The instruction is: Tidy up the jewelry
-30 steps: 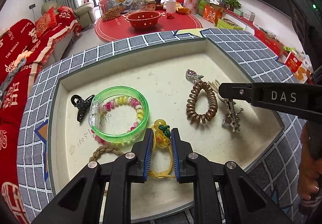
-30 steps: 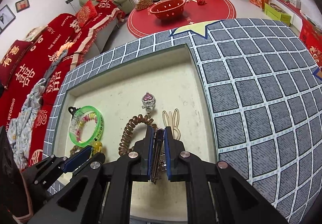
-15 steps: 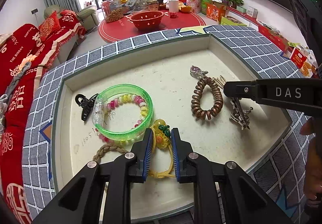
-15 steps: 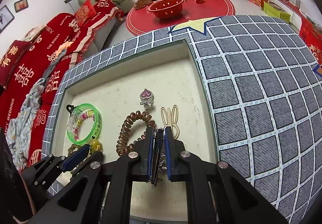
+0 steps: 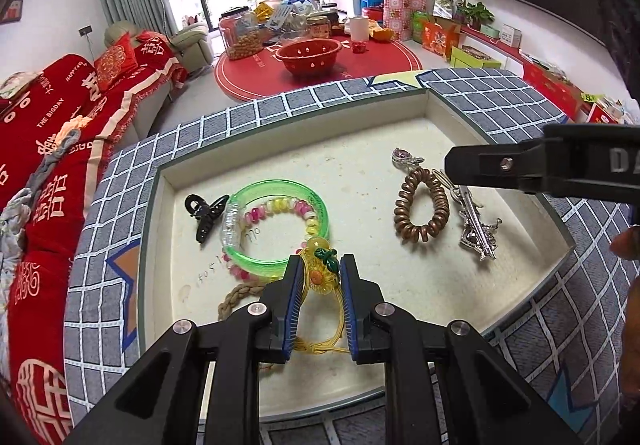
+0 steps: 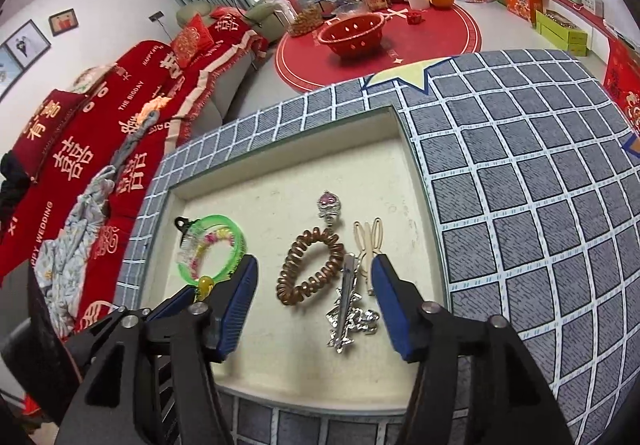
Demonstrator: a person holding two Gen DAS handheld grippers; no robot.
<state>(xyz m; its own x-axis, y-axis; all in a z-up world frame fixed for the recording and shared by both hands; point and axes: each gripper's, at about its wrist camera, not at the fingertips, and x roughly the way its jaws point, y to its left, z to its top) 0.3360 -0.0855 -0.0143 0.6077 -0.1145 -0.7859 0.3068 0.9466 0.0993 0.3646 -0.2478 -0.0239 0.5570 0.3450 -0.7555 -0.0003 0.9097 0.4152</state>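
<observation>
Fingers of the left gripper (image 5: 320, 277) stand narrow around the yellow flower hair tie (image 5: 321, 273), whose loop runs back between them on the tray (image 5: 360, 165). The right gripper (image 6: 312, 297) is spread wide, with the silver hair clip (image 6: 348, 309) lying loose between its fingers, nearer the right one. Just left of the clip lies the brown spiral hair tie (image 6: 310, 269). Farther left sits the green bangle (image 5: 280, 225), a black claw clip (image 5: 204, 213) beside it. Farthest, a purple pendant (image 6: 329, 203).
</observation>
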